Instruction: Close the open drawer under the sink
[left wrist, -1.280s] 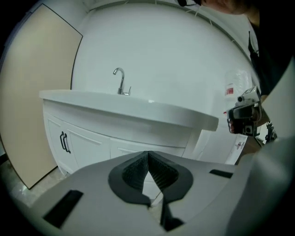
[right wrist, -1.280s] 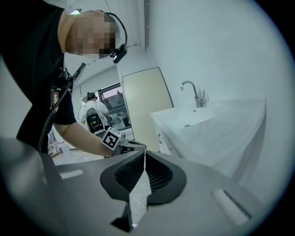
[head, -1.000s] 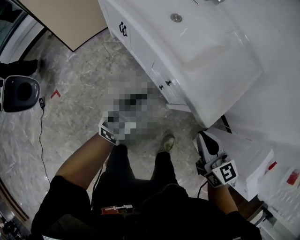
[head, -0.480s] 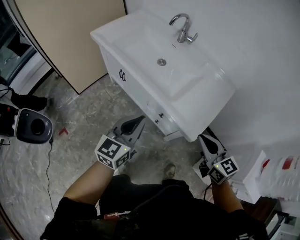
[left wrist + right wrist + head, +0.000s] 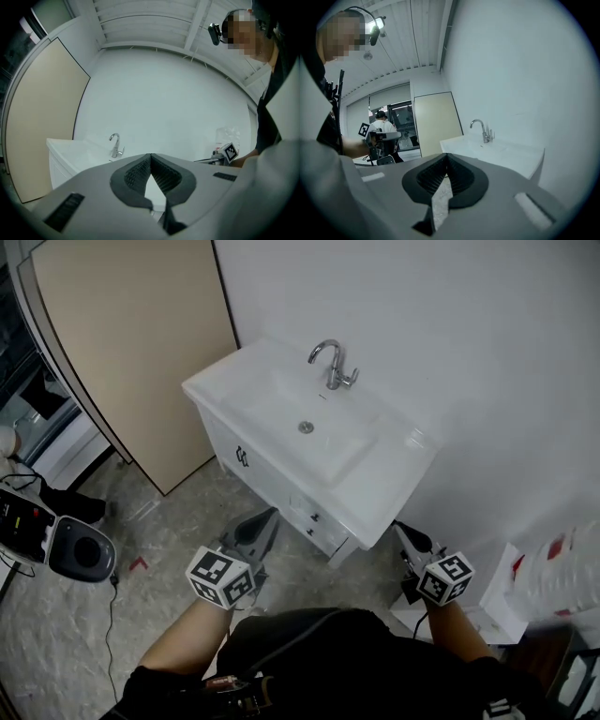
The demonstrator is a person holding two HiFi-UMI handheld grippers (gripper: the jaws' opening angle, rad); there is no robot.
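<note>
Head view: the sink point(image 5: 349, 457) stands against a white wall point(image 5: 441, 324), with the tap point(image 5: 330, 366) at its back edge. The basin's rim overhangs the white cabinet point(image 5: 225, 444) below, so only a slanted strip of its front shows. The drawer point(image 5: 314, 519) with small dark handles sits in that strip, towards the right. Whether it stands out from the cabinet is hard to judge from this steep angle. The left gripper point(image 5: 265, 518) and the right gripper point(image 5: 404, 533) both point towards the cabinet without touching it. Compared with a second ago, both are raised higher and the view has tilted up: the tap and wall, then cut off, now show fully. The floor point(image 5: 159, 521) is grey marbled stone, and a beige panel point(image 5: 131, 343) leans at the left.

Left gripper view: the jaws are pressed together with nothing between them. Behind them are the sink point(image 5: 75, 149), the tap point(image 5: 115, 145) and the bare wall. The drawer is hidden by the gripper's own body.

Right gripper view: the jaws are likewise closed and empty. The sink point(image 5: 501, 151) and tap point(image 5: 480, 128) lie to the right, and the drawer is again out of sight.
</note>
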